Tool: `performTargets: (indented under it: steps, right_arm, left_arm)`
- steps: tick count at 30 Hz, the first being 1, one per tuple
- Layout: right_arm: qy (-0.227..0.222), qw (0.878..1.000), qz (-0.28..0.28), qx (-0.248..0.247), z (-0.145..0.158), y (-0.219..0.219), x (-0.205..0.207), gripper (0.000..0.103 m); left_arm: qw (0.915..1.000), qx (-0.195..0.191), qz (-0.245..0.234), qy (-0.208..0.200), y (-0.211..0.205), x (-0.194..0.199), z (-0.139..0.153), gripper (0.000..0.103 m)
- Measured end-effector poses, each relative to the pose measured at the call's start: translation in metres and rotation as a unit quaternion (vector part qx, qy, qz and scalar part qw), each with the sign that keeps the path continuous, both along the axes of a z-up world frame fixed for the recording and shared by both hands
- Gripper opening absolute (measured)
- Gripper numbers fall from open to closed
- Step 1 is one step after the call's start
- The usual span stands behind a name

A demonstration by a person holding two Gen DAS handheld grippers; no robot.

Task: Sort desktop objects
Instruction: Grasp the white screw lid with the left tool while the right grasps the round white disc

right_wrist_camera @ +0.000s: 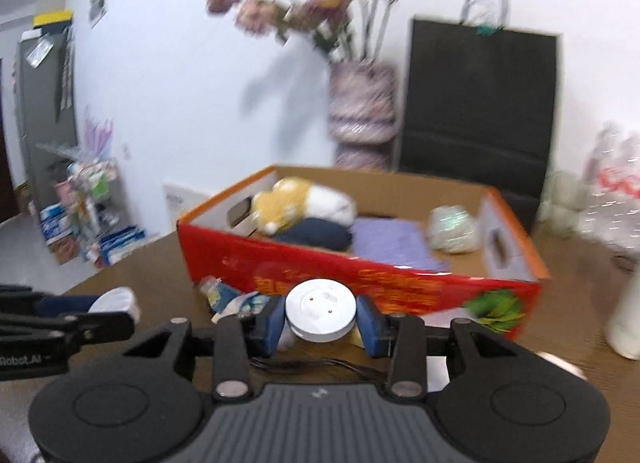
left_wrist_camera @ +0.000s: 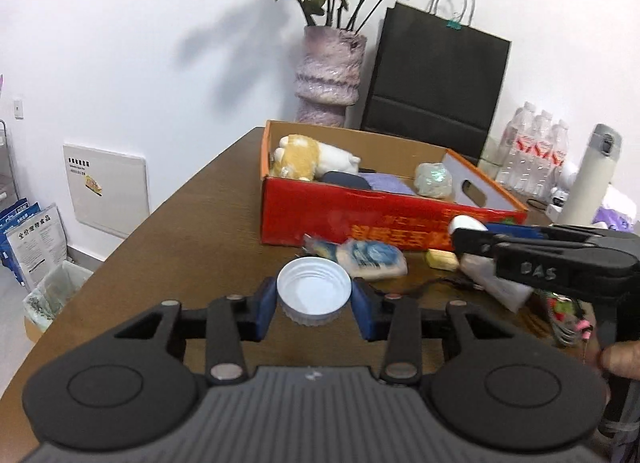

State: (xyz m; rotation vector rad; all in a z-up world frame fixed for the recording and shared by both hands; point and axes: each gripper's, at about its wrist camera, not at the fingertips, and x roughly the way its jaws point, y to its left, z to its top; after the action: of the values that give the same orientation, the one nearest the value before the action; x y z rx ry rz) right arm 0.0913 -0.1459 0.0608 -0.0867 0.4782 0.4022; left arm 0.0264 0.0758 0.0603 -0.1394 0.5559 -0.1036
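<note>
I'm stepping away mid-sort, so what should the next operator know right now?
Left gripper: shut on a white ribbed plastic screw lid, open side up.
Right gripper: shut on a white round plastic disc.
Done: plush toy, dark pouch, purple cloth lie in the red cardboard box.
Left: box both held pieces, then the blue-and-white packet and yellow block on the brown table.

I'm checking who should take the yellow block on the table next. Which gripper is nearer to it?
Right. The right gripper hangs just above the yellow block; the left gripper, holding a white lid, sits farther off to its left.
</note>
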Motion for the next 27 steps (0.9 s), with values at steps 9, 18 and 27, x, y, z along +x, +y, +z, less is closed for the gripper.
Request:
performTargets:
  steps: [9, 18, 27]
  right_arm:
    - [0.012, 1.0, -0.004, 0.022, -0.006, -0.035, -0.085, 0.038]
    - [-0.016, 1.0, -0.005, 0.022, -0.005, -0.041, -0.161, 0.038]
    - [-0.06, 0.997, -0.033, 0.036, 0.017, -0.061, -0.178, 0.038]
  left_arm:
    - [0.9989, 0.012, -0.032, -0.031, -0.033, -0.055, 0.018, 0.041]
    - [0.9964, 0.028, -0.058, -0.055, -0.047, -0.114, 0.031, 0.041]
    - [0.996, 0.025, -0.061, -0.061, -0.054, -0.119, 0.03, 0.041]
